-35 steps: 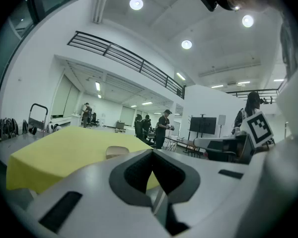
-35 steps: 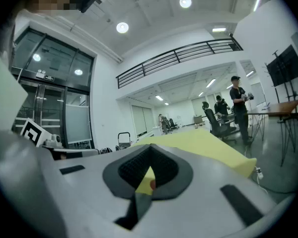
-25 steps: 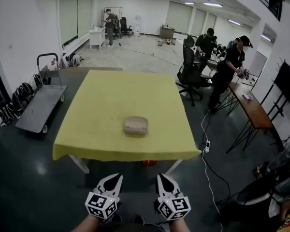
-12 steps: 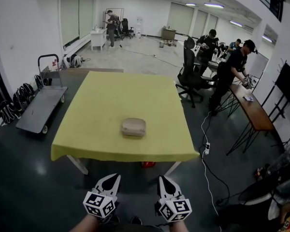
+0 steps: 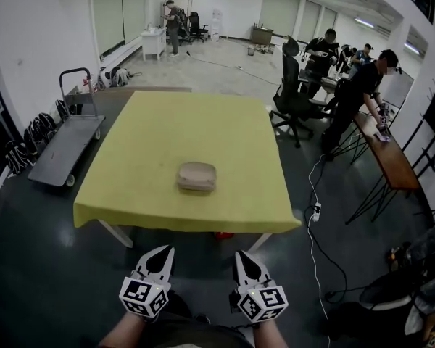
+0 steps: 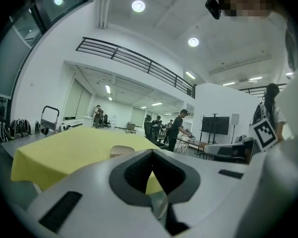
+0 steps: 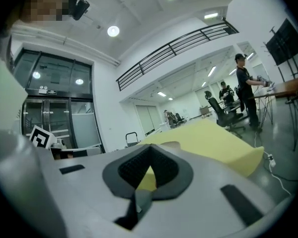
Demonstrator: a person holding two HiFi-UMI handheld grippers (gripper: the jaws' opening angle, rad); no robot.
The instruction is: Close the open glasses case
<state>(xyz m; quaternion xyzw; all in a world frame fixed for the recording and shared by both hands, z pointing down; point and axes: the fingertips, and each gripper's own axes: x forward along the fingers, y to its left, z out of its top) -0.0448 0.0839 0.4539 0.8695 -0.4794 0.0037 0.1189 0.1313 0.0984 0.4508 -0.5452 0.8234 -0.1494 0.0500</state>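
Yellow tabletop (image 5: 174, 129), head view: the glasses case (image 5: 196, 176) lies alone on the cloth, near the front edge and about midway across it. It is a beige clamshell lying flat. From here I cannot tell how far its lid stands up; it looks low, close to shut.

Both grippers are held low and close to my operator's body, over the dark floor and well apart from the tabletop, so nothing touches the case. The left gripper (image 5: 167, 251) and the right gripper (image 5: 241, 255) sit side by side, both pointing forward toward the case. I judge this a ready posture, taken before any reach.

Left gripper view: the jaws of the left gripper (image 6: 151, 152) are pressed together at the tips, with only the padded hollow behind them open, and nothing is between them. The case shows as a pale hump (image 6: 121, 150) just beyond them. Right gripper view: the right gripper (image 7: 150, 148) is the same — tips together, nothing pinched.

I judge the task not begun. The next move calls for a step forward, then a push down on the lid while the base is steadied.

Surroundings: a flat cart (image 5: 61, 147) stands left of the tabletop, an office chair (image 5: 293, 96) beyond its far right corner, and a person (image 5: 359, 96) stands at a side desk.
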